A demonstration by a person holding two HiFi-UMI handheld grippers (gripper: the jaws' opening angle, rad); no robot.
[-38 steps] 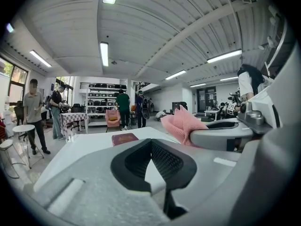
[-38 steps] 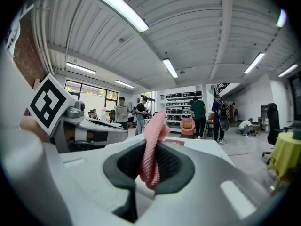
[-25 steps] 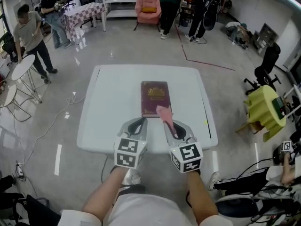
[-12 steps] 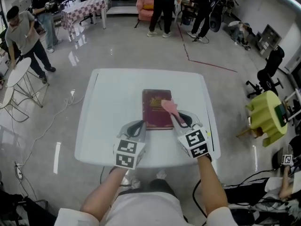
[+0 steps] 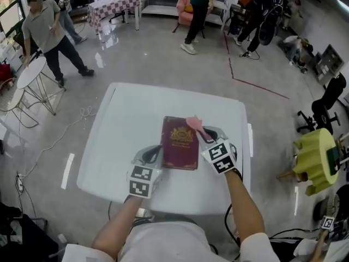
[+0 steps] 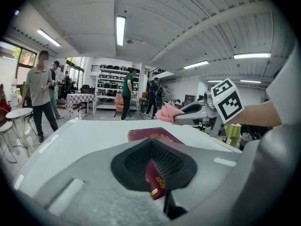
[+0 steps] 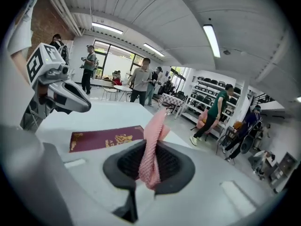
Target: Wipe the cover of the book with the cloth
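Pink cloth [image 5: 192, 123] now at far-right corner of maroon book [image 5: 180, 146]

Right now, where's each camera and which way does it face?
Head view: on the head, steeply down at table and book; forearms, left gripper, right gripper show.
Left gripper view: across the table along its jaws, shut on the book; right gripper ahead at right.
Right gripper view: along its jaws, shut on the cloth; left gripper at left.
Shared: all see the book.

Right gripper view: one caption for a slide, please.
Right gripper holds pink cloth; maroon book lies on white table.
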